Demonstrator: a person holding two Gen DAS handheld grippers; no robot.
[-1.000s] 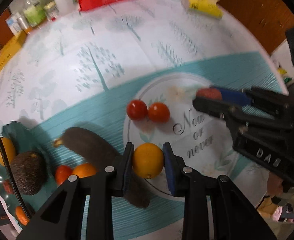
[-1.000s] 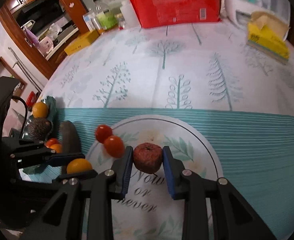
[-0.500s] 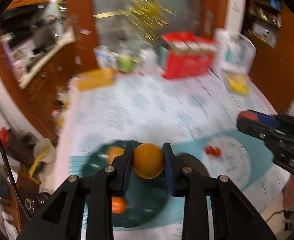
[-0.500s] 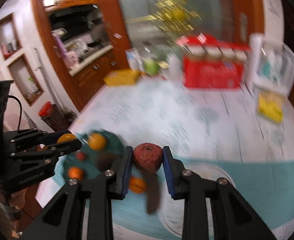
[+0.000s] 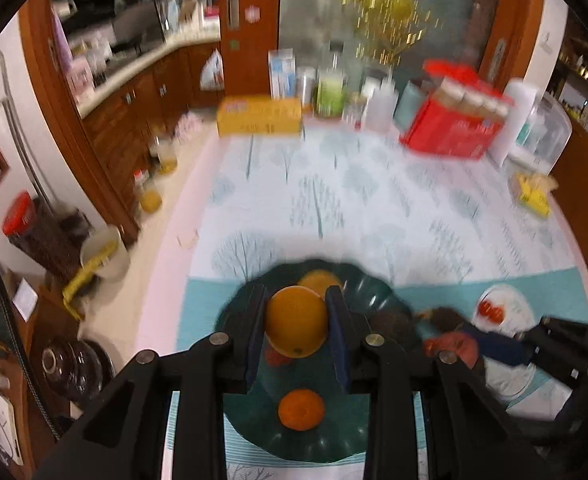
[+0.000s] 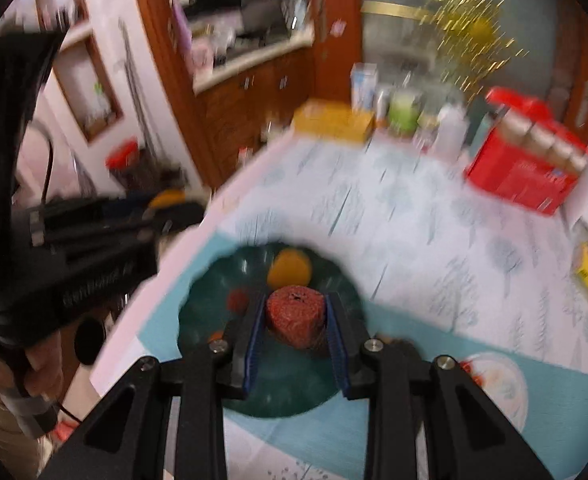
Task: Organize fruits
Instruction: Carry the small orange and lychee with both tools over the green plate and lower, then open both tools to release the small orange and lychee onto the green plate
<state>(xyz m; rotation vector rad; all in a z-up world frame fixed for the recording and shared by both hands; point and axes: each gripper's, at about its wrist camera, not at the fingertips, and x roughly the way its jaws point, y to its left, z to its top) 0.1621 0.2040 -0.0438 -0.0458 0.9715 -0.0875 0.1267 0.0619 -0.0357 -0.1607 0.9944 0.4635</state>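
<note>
Because the task is to gather fruit in one place, both grippers are carrying a piece over the dark green plate (image 5: pixel 377 288) at the near-left part of the table (image 5: pixel 373 200). Plate is the largest holder in view; it already has an orange (image 5: pixel 318 280) at its far side, a tangerine (image 5: pixel 301 409) nearer, and a small red fruit, blurred. White plate (image 5: pixel 513 308) to the right holds two cherry tomatoes (image 5: pixel 489 310), well apart from the green one.

Left gripper (image 5: pixel 297 322): clenched on a yellow-orange citrus (image 5: pixel 295 320), pinched side to side between the blue pads, held above the plate's middle, apparently not touching it.

Right gripper (image 6: pixel 295 316): clenched on a rough dark-red fruit (image 6: pixel 295 314), also squeezed across its width, over the plate's centre-right. In the left view it sits to the right of the left gripper, near the plate's right rim.

Judgement: both are in transit, release onto the plate likely next. Frames blurred; heights uncertain.
</note>
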